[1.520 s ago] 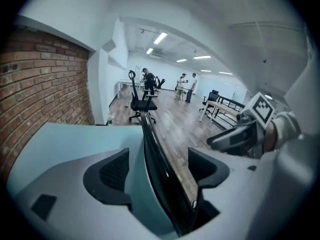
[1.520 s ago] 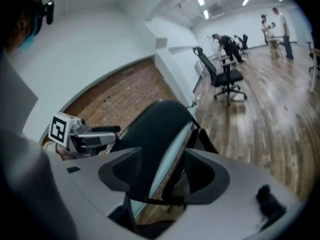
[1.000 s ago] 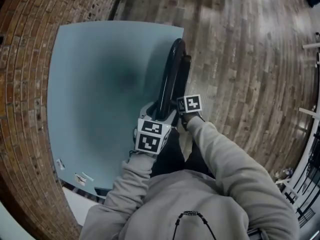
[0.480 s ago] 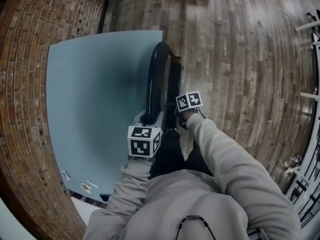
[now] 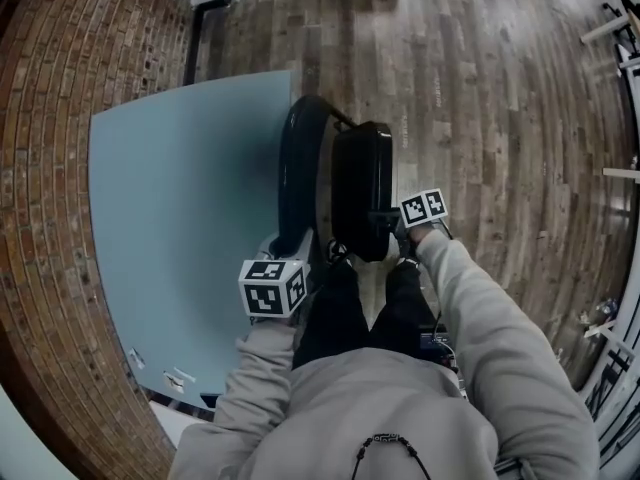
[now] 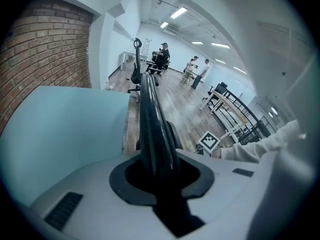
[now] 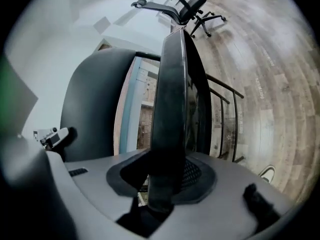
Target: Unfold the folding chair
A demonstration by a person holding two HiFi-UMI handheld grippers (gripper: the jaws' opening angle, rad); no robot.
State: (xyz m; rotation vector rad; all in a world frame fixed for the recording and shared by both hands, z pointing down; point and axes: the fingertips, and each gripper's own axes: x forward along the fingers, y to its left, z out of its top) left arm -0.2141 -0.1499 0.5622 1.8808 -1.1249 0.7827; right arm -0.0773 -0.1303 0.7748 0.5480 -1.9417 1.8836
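Note:
The black folding chair stands in front of me, partly opened. Its backrest (image 5: 297, 168) stays upright at the left, and its seat (image 5: 361, 188) is swung out to the right. My left gripper (image 5: 300, 245) grips the backrest's top edge (image 6: 150, 114), which runs straight into its closing jaws (image 6: 161, 171). The seat's near edge (image 7: 170, 99) sits between the closing jaws of my right gripper (image 5: 386, 226), in close-up in its own view (image 7: 162, 184). The backrest (image 7: 92, 104) shows behind the seat there.
A light-blue panel (image 5: 180, 218) lies left of the chair against a brick wall (image 5: 40, 168). Wooden floor (image 5: 500, 118) spreads to the right, with metal racks (image 5: 620, 348) at its edge. An office chair (image 6: 135, 74) and several people (image 6: 195, 69) are far off.
The seat has swung away from the backrest to the right, carried by my right gripper. My left gripper has shifted a little left with the backrest.

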